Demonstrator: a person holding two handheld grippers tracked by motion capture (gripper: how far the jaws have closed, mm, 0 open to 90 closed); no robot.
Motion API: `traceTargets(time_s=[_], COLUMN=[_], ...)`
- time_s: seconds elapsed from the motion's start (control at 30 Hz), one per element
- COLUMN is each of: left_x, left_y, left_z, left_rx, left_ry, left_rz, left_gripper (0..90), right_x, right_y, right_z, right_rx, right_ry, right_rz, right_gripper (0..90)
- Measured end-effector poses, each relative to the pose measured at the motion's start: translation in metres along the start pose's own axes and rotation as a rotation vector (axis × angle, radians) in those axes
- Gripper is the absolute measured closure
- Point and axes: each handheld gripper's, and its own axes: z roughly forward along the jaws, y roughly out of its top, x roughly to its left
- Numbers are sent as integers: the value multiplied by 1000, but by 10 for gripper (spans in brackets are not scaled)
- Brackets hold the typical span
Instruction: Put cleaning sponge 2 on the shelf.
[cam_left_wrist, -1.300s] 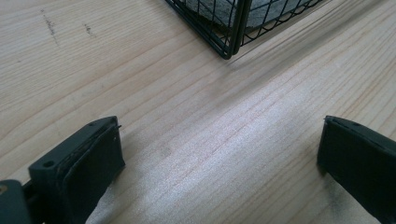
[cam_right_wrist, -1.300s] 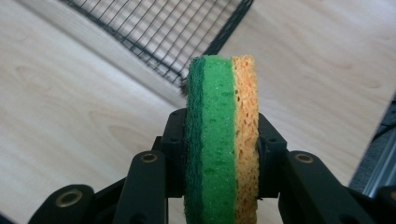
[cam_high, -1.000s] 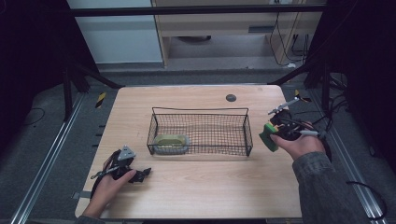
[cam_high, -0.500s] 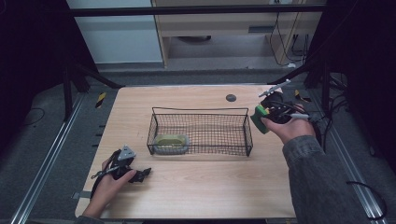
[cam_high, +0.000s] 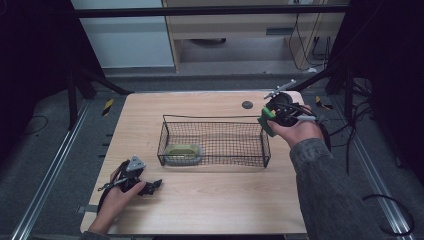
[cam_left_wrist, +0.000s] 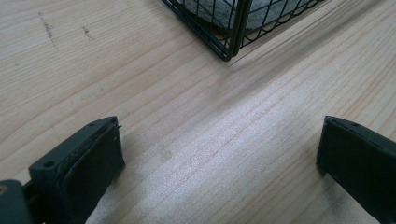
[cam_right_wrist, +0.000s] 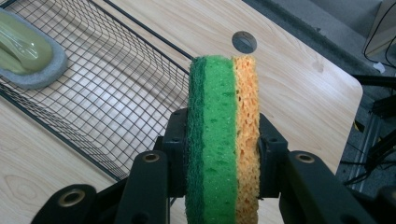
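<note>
My right gripper (cam_high: 270, 117) is shut on a green and yellow sponge (cam_right_wrist: 223, 135), which stands on edge between the jaws. It hovers above the right end of a black wire basket (cam_high: 215, 120). In the basket's left end lies an olive-green object on a grey pad (cam_high: 182, 151) (cam_right_wrist: 25, 51). My left gripper (cam_high: 150, 186) rests on the wooden table (cam_high: 210, 200) near the front left, open, with bare wood between its jaws (cam_left_wrist: 219, 158). The basket's near corner (cam_left_wrist: 231, 49) shows ahead of it.
A round dark hole (cam_high: 247, 104) (cam_right_wrist: 244, 42) sits in the tabletop behind the basket. Cables hang off the table's right side (cam_high: 350, 130). A metal rail (cam_high: 55, 165) runs along the floor at the left.
My right hand has carried the sponge up and away from the table's right edge, to above the basket's right end. The left hand has not moved.
</note>
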Motion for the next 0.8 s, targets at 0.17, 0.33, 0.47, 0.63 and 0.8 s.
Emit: traceTargets(time_s=[0.17,0.33,0.47,0.63,0.8], left_x=[0,0,0,0,0], left_y=[0,0,0,0,0], left_z=[0,0,0,0,0], left_rx=[2,2,2,2,2], left_ry=[0,-1,-1,0,0], left_rz=[1,1,2,3,3], left_gripper=[0,0,0,0,0], right_x=[6,15,17,17,17], right_y=[7,10,10,6,5], right_z=[7,14,22,33,45], right_rx=[5,13,22,34,44], right_ry=[4,13,20,33,48], right_rz=[-25,-58,-64,-63,-72], right_gripper=[644,644,644,644,644])
